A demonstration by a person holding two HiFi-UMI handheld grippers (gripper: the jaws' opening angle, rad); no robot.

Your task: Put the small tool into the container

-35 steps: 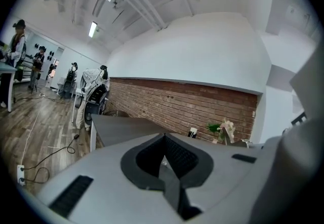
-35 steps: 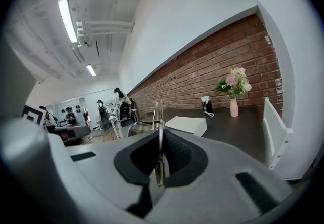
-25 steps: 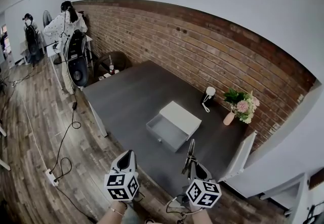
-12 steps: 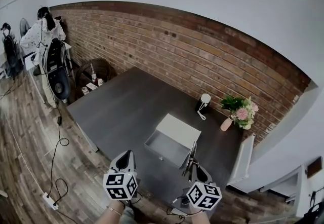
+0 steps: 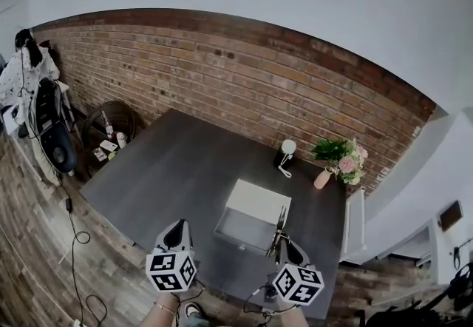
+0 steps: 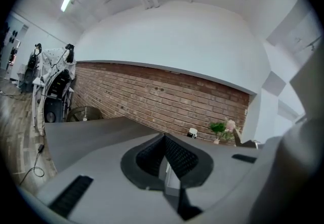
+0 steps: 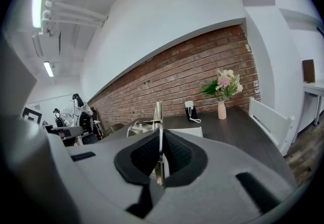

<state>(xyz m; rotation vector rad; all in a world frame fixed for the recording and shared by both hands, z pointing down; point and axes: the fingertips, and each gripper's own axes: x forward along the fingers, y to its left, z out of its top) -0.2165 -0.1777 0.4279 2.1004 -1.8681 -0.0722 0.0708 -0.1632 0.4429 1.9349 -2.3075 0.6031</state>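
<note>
Dark, matte, rectangular counter (image 5: 185, 163) carrying a white boxy container (image 5: 259, 200) with an open drawer (image 5: 240, 228). My right claw (image 5: 281, 238) pinches a thin, flat metal tool (image 5: 280, 219) upright by the drawer's right end. My left claw (image 5: 176, 233) is closed and empty.

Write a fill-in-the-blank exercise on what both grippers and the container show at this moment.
1. The right gripper has its jaws ____ on the small tool.
2. The left gripper has its jaws together with ____ between them.
3. The drawer of the white container stands ____.

Missing words: shut; nothing; open.
</note>
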